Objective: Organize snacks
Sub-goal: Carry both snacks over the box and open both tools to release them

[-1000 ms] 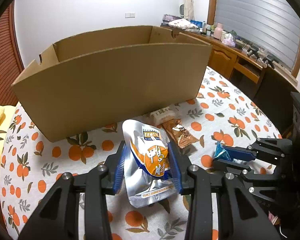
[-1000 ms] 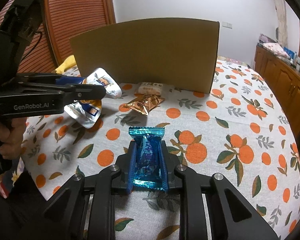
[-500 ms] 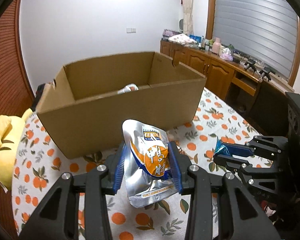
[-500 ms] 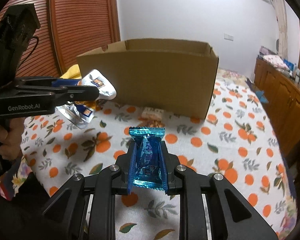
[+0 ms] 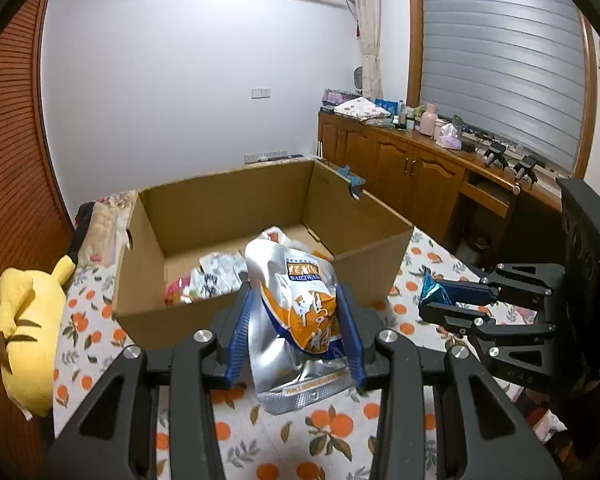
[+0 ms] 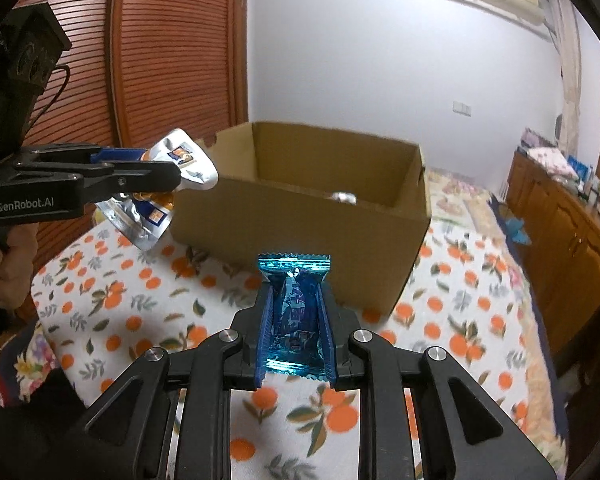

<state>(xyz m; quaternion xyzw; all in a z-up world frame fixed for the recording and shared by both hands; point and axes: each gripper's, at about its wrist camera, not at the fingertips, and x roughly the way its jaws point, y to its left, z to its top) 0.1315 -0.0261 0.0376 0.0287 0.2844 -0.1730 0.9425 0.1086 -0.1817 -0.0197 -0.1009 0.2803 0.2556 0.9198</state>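
My left gripper is shut on a silver and orange snack pouch and holds it above the table, just in front of the open cardboard box. My right gripper is shut on a blue foil snack packet, also raised, near the box's front wall. The right gripper with its blue packet shows at the right of the left wrist view. The left gripper with the pouch shows at the left of the right wrist view. Several snack packets lie inside the box.
The table carries a white cloth with orange prints. A yellow plush toy lies at the table's left edge. Wooden cabinets with clutter stand along the right wall. A slatted wooden door is behind the box.
Both grippers have risen with their snacks, so the box's inside now shows. The loose packets on the cloth in front of the box have dropped out of sight.
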